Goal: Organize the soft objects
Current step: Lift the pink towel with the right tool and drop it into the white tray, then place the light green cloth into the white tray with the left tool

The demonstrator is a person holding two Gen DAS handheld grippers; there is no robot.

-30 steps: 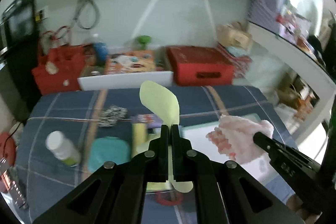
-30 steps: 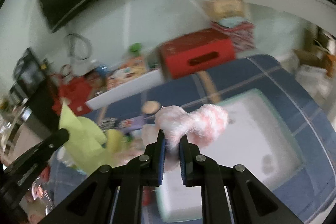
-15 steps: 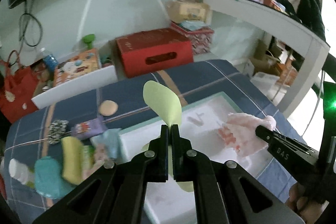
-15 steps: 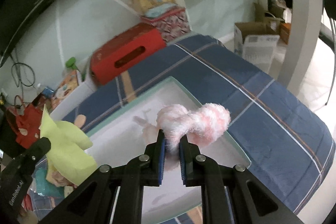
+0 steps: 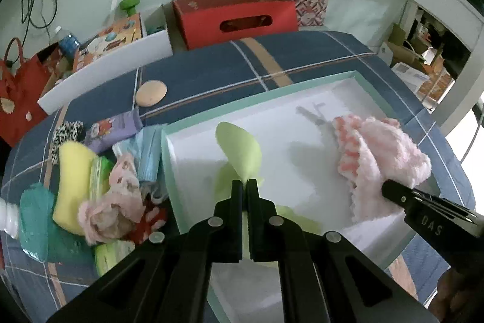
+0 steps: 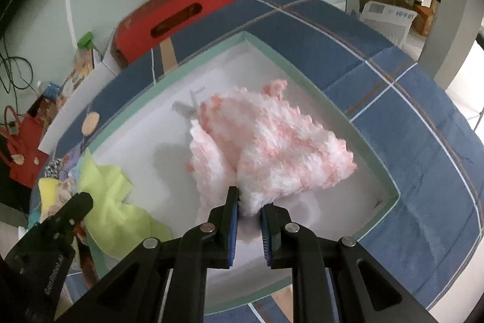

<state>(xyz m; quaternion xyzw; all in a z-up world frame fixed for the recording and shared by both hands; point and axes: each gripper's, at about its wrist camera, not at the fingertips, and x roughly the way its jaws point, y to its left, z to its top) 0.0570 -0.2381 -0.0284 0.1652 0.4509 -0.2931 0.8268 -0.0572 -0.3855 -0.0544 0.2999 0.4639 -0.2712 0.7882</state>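
We hold both soft pieces over the white tray (image 6: 305,87): the left gripper (image 5: 245,186) clenched on the lime cloth (image 5: 239,150) at nine o'clock, the right gripper (image 6: 249,205), jaws just easing apart, pinching the pink fluffy cloth (image 6: 272,141) at centre. We release low, keeping them apart.

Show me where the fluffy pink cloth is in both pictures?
Left wrist view: the fluffy pink cloth is on the right, over the white box.
Right wrist view: it fills the middle, between the right gripper's jaws.
Shared landmark: the red box behind the table.
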